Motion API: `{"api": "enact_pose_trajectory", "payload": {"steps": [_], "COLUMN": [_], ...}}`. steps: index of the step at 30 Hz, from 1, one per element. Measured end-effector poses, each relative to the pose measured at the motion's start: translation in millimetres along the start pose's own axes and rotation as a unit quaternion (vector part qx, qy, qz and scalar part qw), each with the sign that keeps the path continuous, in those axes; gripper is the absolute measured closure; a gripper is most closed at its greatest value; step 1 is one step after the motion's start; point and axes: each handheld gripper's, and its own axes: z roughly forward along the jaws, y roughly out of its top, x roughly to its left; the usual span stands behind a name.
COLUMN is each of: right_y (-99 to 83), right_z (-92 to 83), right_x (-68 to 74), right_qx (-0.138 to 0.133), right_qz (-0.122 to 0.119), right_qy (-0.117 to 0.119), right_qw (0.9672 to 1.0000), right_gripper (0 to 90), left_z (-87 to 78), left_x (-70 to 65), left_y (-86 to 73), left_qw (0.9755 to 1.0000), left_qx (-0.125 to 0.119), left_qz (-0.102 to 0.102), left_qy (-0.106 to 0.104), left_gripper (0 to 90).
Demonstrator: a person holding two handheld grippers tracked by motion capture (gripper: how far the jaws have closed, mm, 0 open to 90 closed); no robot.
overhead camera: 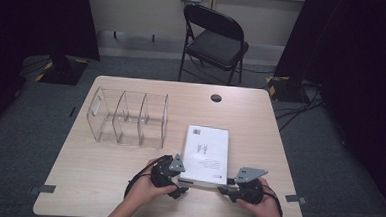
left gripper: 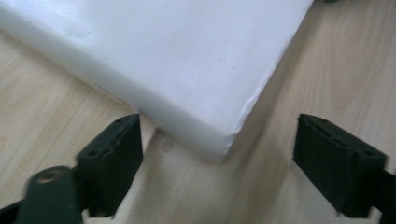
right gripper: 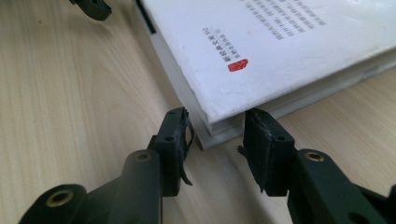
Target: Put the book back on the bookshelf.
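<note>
Down at our edge of the table (overhead camera: 87, 183), both hands are on the white book (overhead camera: 206, 152). We have the right gripper (overhead camera: 225, 189) at its near right corner, jaws drawn in until the pads bracket that corner, seemingly pressing it. Our left gripper (overhead camera: 181, 180) sits at the near left corner, jaws spread wide, pads clear of the cover. Farther back stands a clear acrylic organizer (overhead camera: 128, 117); beyond the table, a black folding chair (overhead camera: 215, 37).
</note>
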Motion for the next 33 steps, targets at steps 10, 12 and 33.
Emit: {"api": "enact_pose_trajectory", "payload": {"steps": [10,12,33], "right_y": [2.9,1.9,6.6], "right_z": [8.7,8.6,2.2], "right_x": [3.1,2.3,-3.4], "right_qx": [-0.014,-0.018,-0.035], "right_qz": [0.041,0.047,0.057], "right_qy": [-0.030,-0.032,-0.022], "right_qw": [0.9986,0.9982,0.9975], "right_gripper": [49.5,51.3,53.9], "left_z": [4.7,5.1,7.1], "left_x": [-1.5,-3.0,-5.7], "left_y": [0.4,0.3,1.0], "left_qw": [0.9998,0.9998,0.9996], "left_qx": [0.013,0.010,0.008], "left_qz": [-0.012,-0.016,-0.028], "left_qy": [0.002,0.004,0.002], "left_gripper": [13.4,13.4,11.8]}}
